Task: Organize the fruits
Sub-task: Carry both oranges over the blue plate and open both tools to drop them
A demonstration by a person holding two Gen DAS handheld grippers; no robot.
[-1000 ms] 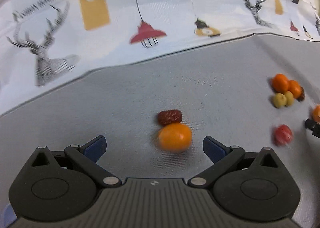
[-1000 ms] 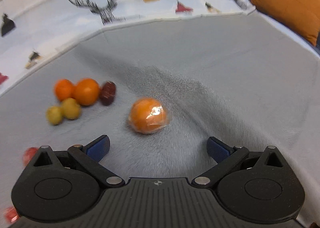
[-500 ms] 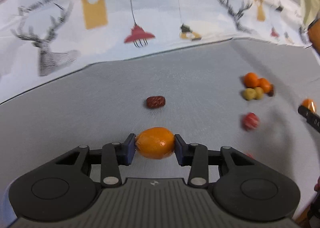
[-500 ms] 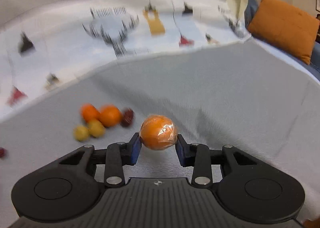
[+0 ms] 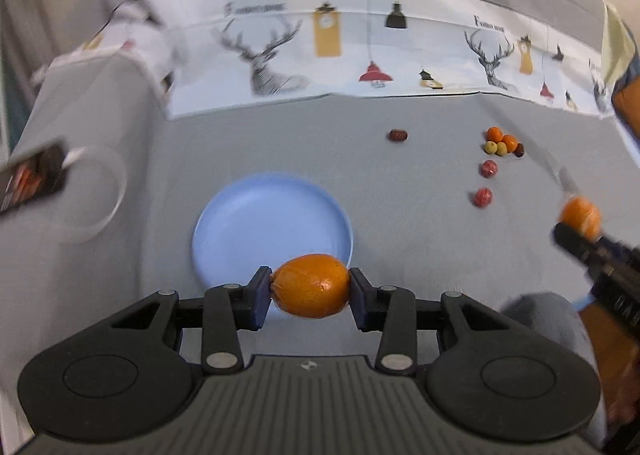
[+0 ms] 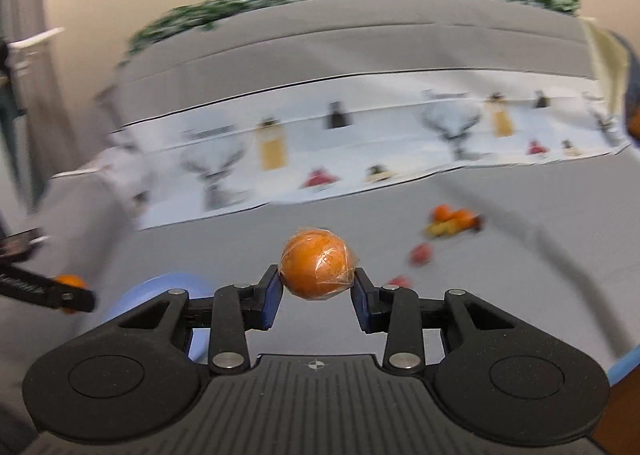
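Observation:
My left gripper (image 5: 310, 291) is shut on an oval orange fruit (image 5: 310, 285) and holds it above the near rim of a light blue plate (image 5: 256, 215). My right gripper (image 6: 316, 287) is shut on a round orange (image 6: 318, 269) wrapped in clear film, held in the air; it also shows at the right of the left wrist view (image 5: 580, 215). A cluster of small orange, yellow and dark fruits (image 5: 502, 143) lies far right on the grey cloth. Two red fruits (image 5: 489, 168) (image 5: 482, 197) and a dark date (image 5: 398, 135) lie apart.
A clear round container (image 5: 86, 195) and a dark packet (image 5: 30, 179) sit at the left. A white printed cloth with deer (image 5: 360, 63) runs along the back. An orange cushion (image 5: 628, 103) is at the far right. The blue plate's edge shows in the right wrist view (image 6: 172, 283).
Both grippers closed on their oranges, then lifted well up and back from the cloth. The plate has come into view below the left gripper.

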